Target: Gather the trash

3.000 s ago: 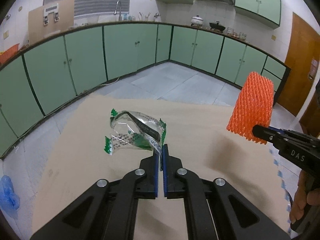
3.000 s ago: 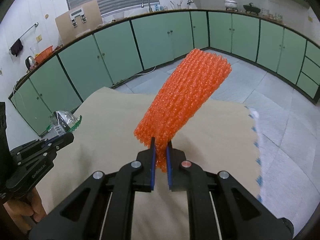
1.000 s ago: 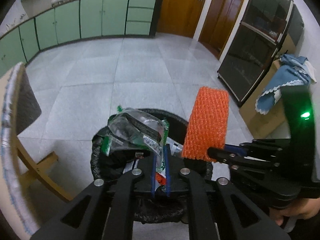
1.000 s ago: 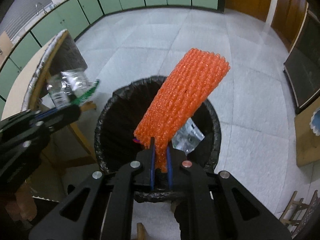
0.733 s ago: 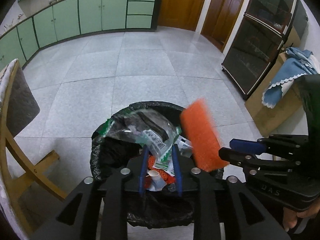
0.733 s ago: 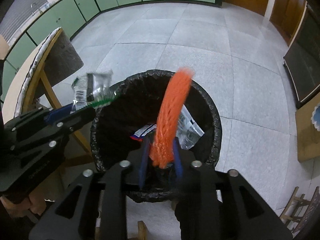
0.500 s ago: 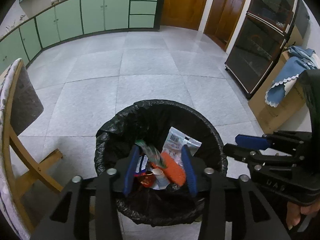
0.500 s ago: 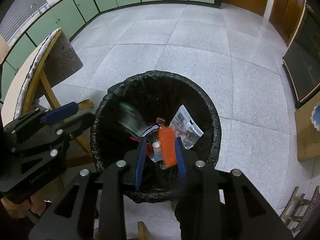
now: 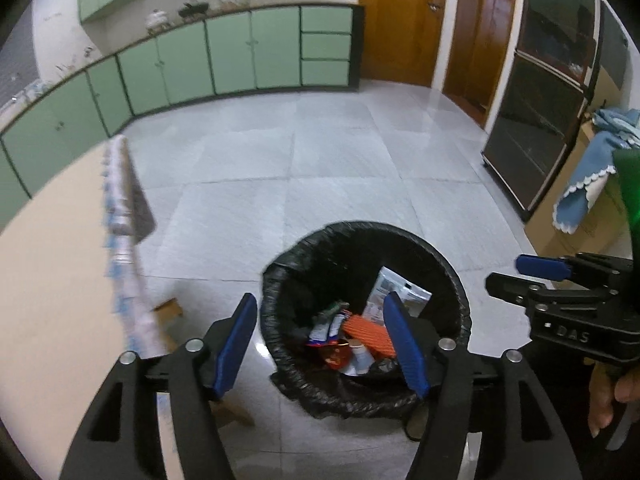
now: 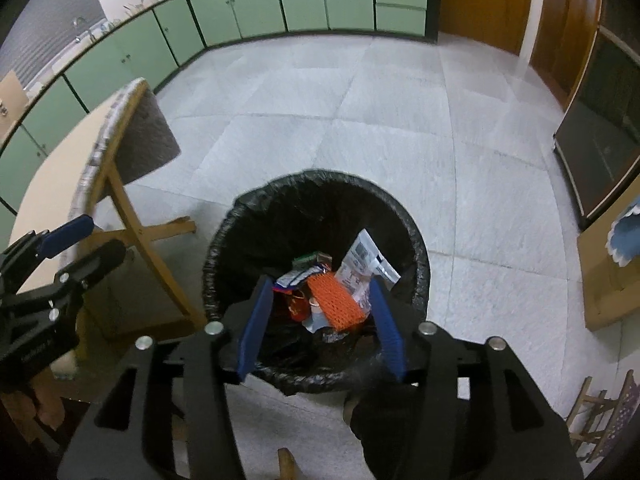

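A bin with a black liner (image 9: 360, 236) stands on the tiled floor below both grippers. The orange foam net (image 9: 366, 338) lies inside it among other rubbish, and the clear, green-edged wrapper (image 9: 334, 309) lies beside it. My left gripper (image 9: 320, 300) hovers above the bin's near rim, its jaws opening with nothing between them. In the right wrist view, my right gripper (image 10: 320, 285) hangs over the same bin (image 10: 320, 178), its jaws also opening and empty. The orange net (image 10: 334, 300) and the wrapper (image 10: 308, 258) lie below it.
A tan-topped table (image 9: 48, 280) on wooden legs (image 10: 136, 236) stands left of the bin. Green cabinets (image 9: 224, 64) line the far wall beside wooden doors (image 9: 400, 20). A dark glass cabinet (image 9: 540, 120) and a cardboard box under a blue cloth (image 9: 588, 184) stand at the right.
Both grippers opened and let go. The wrapper and the orange net dropped into the bin. Both grippers have since risen and pulled back from it.
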A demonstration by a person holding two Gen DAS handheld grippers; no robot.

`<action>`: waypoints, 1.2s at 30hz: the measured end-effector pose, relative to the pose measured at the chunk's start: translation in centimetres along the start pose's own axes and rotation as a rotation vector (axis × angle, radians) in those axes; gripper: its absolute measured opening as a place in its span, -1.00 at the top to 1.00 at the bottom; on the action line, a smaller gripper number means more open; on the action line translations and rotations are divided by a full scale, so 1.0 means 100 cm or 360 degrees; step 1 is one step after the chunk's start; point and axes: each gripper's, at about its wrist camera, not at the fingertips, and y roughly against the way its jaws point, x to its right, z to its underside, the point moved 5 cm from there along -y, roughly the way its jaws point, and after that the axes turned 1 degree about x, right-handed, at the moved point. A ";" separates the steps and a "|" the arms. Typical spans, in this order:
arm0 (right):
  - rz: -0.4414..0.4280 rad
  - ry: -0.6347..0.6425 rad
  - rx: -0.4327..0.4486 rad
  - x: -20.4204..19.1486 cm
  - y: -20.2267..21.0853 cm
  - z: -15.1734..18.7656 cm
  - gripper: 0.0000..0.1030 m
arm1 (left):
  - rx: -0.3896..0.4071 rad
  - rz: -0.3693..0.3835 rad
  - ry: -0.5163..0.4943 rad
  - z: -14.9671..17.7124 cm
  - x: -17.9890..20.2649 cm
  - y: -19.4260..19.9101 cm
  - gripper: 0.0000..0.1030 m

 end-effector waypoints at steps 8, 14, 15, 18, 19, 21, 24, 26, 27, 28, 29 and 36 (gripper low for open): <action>0.0059 0.0039 0.0264 -0.036 0.097 -0.007 -0.65 | 0.0180 -0.0111 0.0077 0.004 -0.015 0.097 -0.56; 0.0244 0.0077 0.0459 -0.061 0.170 -0.010 -0.90 | 0.0348 -0.0289 0.0166 0.008 -0.035 0.180 -0.88; 0.0253 0.0076 0.0475 -0.064 0.177 -0.010 -0.90 | 0.0374 -0.0317 0.0184 0.009 -0.038 0.193 -0.88; 0.0273 0.0045 0.0521 -0.076 0.207 -0.007 -0.90 | 0.0418 -0.0395 0.0249 0.013 -0.048 0.226 -0.88; 0.0276 0.0041 0.0537 -0.080 0.215 -0.006 -0.90 | 0.0438 -0.0413 0.0281 0.015 -0.051 0.238 -0.88; 0.0329 0.0067 0.0577 -0.087 0.230 -0.004 -0.90 | 0.0465 -0.0431 0.0328 0.020 -0.056 0.255 -0.88; 0.0334 0.0109 0.0597 -0.098 0.246 0.001 -0.90 | 0.0485 -0.0472 0.0381 0.026 -0.056 0.281 -0.88; 0.0300 0.0135 0.0607 -0.103 0.257 0.007 -0.90 | 0.0519 -0.0489 0.0376 0.030 -0.052 0.295 -0.88; 0.0271 0.0141 0.0624 -0.106 0.264 0.011 -0.90 | 0.0539 -0.0500 0.0367 0.032 -0.049 0.303 -0.88; 0.0250 0.0141 0.0644 -0.106 0.270 0.014 -0.90 | 0.0555 -0.0510 0.0359 0.033 -0.045 0.311 -0.88; 0.0251 0.0145 0.0673 -0.107 0.277 0.017 -0.90 | 0.0569 -0.0521 0.0355 0.033 -0.043 0.316 -0.88; 0.0269 0.0129 0.0874 -0.112 0.323 0.022 -0.90 | 0.0666 -0.0559 0.0384 0.040 -0.033 0.359 -0.88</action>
